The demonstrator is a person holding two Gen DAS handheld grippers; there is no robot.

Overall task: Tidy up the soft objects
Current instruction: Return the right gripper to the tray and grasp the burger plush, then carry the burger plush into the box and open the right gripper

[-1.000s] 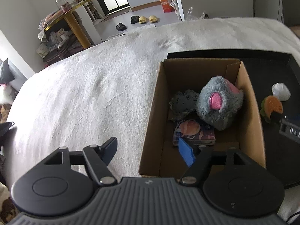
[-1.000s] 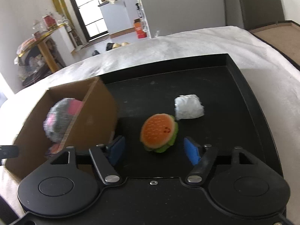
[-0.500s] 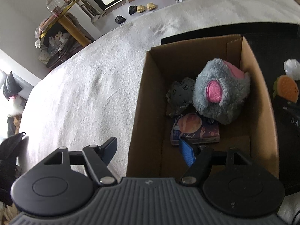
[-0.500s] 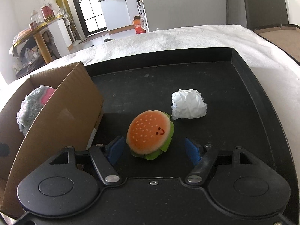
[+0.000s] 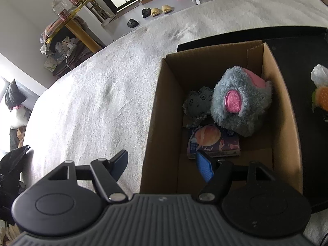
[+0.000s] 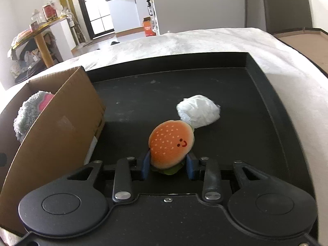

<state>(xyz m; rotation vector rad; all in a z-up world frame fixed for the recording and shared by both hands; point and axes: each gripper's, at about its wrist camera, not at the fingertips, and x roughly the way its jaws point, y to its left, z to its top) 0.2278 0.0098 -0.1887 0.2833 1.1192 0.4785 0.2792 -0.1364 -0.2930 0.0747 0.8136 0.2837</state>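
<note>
In the right wrist view a burger plush (image 6: 171, 143) sits between the blue pads of my right gripper (image 6: 167, 165); the jaws are closing and both pads touch its sides, over the black tray (image 6: 266, 94). A white crumpled wad (image 6: 198, 111) lies just behind it. The cardboard box (image 5: 155, 110) holds a grey plush (image 5: 242, 106) with a pink ear, a grey crumpled cloth (image 5: 197, 104) and a printed packet (image 5: 213, 141). My left gripper (image 5: 162, 164) is open and straddles the box's left wall, with one finger inside.
The box stands at the tray's left end on a white fuzzy cover (image 5: 98, 94). The tray's raised rim runs along the far and right sides. Beyond the bed are a cluttered side table (image 5: 67, 28) and slippers on the floor.
The right jaws have closed in from wide apart onto the burger plush, which now stands more upright between the pads. The left gripper has drifted slightly nearer the box, still open.
</note>
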